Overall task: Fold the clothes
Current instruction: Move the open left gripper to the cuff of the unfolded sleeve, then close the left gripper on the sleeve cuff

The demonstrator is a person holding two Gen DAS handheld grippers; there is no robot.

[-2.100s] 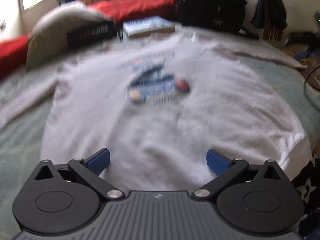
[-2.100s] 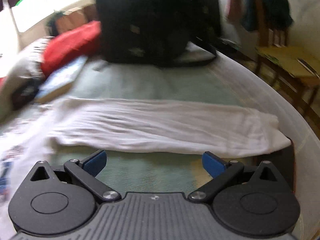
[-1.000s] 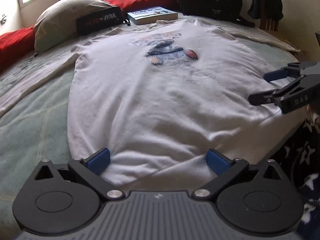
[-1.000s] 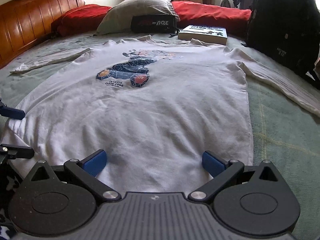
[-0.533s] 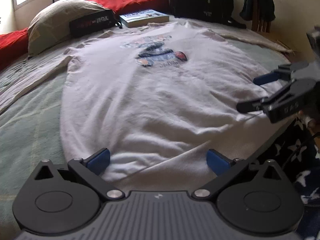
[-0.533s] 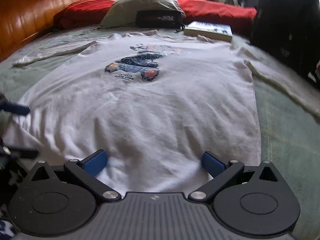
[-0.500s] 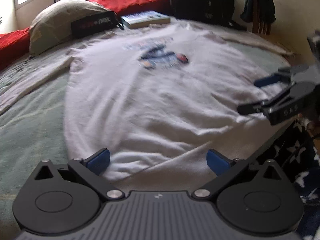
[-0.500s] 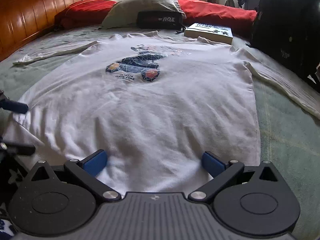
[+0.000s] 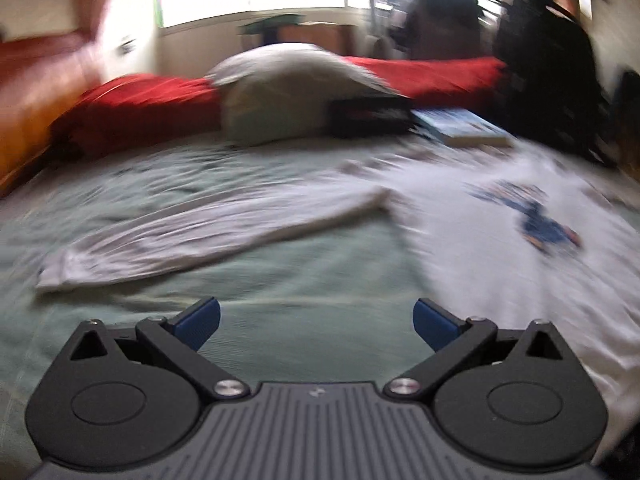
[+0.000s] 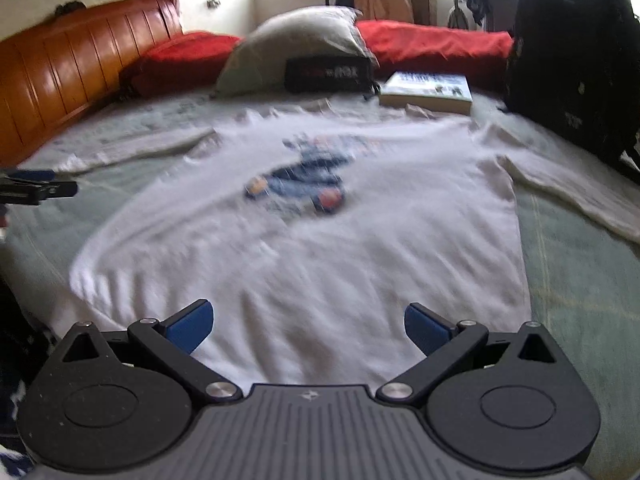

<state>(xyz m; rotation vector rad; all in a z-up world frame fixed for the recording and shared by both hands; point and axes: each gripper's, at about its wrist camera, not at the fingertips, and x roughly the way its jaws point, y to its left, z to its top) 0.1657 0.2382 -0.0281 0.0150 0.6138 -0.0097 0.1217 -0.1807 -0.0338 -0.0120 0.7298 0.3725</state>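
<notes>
The white long-sleeved shirt lay flat and face up across the middle of the bed, its hem at the foot edge and its collar toward the pillow at the head. The left gripper hung over bare green bedding with its tongs spread wide and empty, facing the outstretched left sleeve, whose cuff reached toward the bed's side edge. The right gripper hovered just above the hem, tongs likewise spread, nothing between them. This looked like soft, light knit fabric that would sag and wrinkle once lifted, so a pinch at the cuff or the shoulder seam seemed the surest hold. A book and a black backpack sat beyond the collar, near the head corner.
</notes>
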